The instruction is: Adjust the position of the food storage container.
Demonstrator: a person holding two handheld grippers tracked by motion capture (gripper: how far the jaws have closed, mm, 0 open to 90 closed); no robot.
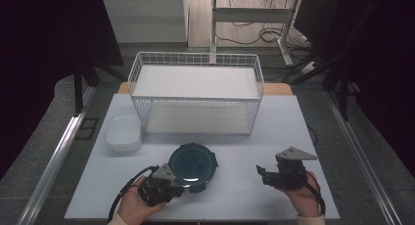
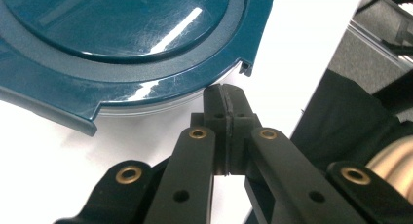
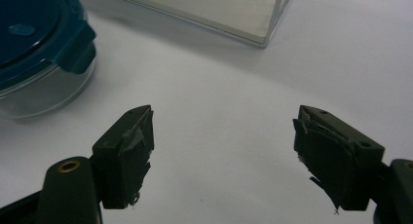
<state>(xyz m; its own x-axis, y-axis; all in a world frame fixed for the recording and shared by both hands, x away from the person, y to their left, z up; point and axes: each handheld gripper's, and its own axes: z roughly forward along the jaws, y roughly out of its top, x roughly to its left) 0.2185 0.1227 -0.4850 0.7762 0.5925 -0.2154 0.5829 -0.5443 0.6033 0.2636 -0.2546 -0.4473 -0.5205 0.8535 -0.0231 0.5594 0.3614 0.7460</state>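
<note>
Left gripper (image 1: 182,183) has its jaws pressed together on nothing, tips nosing just under the lid's rim at about seven o'clock of the container (image 1: 193,164). Right gripper (image 1: 260,173) sits spread wide at three o'clock, well apart. The container sits near the front of the table (image 1: 274,122). Clear, probably glass body, glossy teal lid (image 2: 122,44): likely heavy, slick, breakable. Best hold looks like a latch tab (image 3: 78,51).

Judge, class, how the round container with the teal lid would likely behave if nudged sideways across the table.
The container sits low and wide, so it would probably slide, not tip. Its clear walls look rigid, perhaps glass, so likely heavy and breakable. The glossy lid may prove slippery under the shut left gripper.
</note>
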